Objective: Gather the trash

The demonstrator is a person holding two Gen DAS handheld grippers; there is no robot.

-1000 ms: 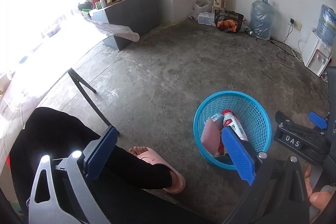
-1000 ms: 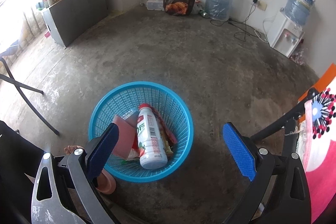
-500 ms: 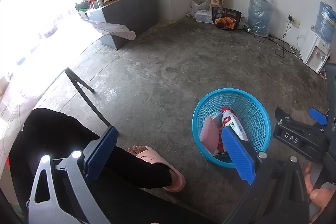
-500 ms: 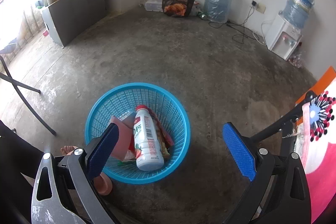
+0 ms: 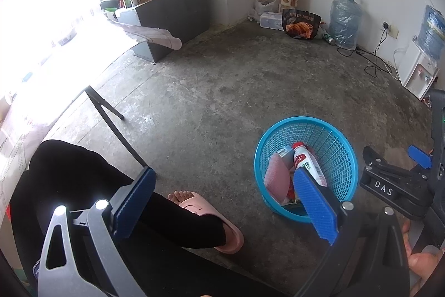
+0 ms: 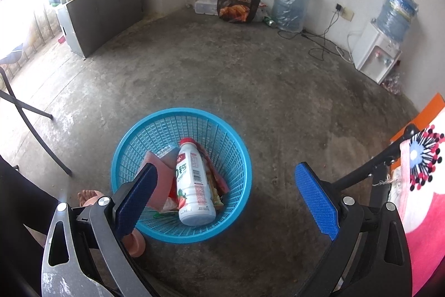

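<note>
the left hand-held gripper [image 5: 222, 202] and the right hand-held gripper [image 6: 226, 196] both hang with fingers spread apart, gripping nothing. the left one's right finger [image 5: 315, 209] cuts off the near side of the blue basket [image 5: 340, 169] at lower right of its frame. in the right view, low and centre, the basket holds a white bottle [image 6: 194, 183] lying over wrappers [image 6: 217, 180], partly hidden and hard to read. a pink slipper [image 5: 214, 221] and black-clad leg [image 5: 83, 180] fill the lower left.
</note>
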